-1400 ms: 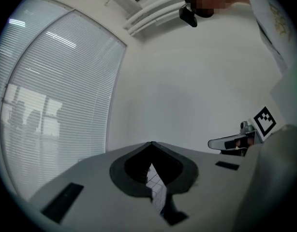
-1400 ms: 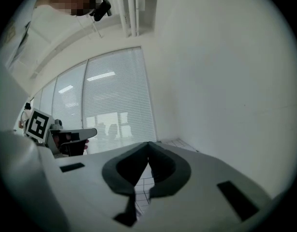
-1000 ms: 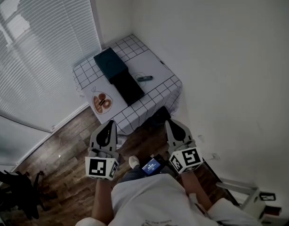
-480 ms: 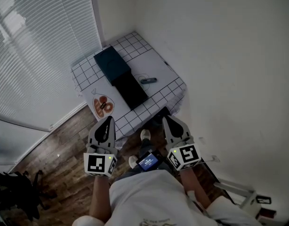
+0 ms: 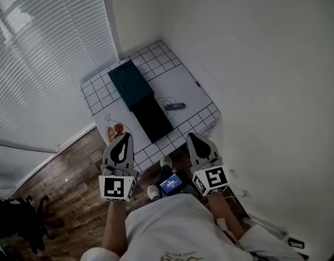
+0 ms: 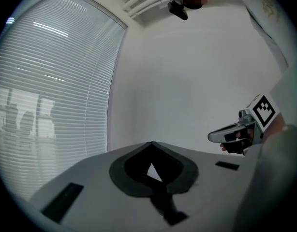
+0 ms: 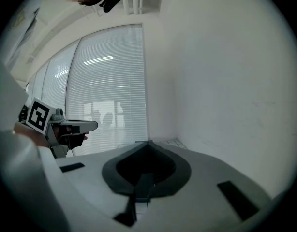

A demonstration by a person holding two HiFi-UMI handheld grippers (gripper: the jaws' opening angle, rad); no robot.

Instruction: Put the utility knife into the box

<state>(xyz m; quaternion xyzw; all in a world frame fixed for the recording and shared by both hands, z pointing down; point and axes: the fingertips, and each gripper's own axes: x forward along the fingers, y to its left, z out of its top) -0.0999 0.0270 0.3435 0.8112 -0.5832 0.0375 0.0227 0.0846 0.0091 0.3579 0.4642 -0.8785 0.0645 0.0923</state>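
Observation:
A small blue-grey utility knife [image 5: 174, 106] lies on the checkered tablecloth [image 5: 180, 86], just right of an open black box [image 5: 150, 118]. A dark teal lid [image 5: 130, 83] sits behind the box. My left gripper [image 5: 122, 137] hovers at the table's near-left edge, short of the box, its jaws together and nothing in them. My right gripper [image 5: 192, 137] is held at the near-right edge, also shut and empty, below the knife. In the left gripper view my left gripper [image 6: 151, 144] points at a bare wall. My right gripper [image 7: 147, 142] faces the room corner, with a sliver of the table past its tip.
A snack bag [image 5: 111, 128] lies on the table's near-left corner, partly behind my left gripper. Window blinds [image 5: 42, 64] run along the left and a white wall [image 5: 265, 80] stands on the right. Wooden floor [image 5: 63, 194] is below. A small screen [image 5: 171, 184] hangs at the person's waist.
The table has drawn closer and lower in the head view. Both grippers have advanced to its near edge, still shut; the left one now covers part of the snack bag.

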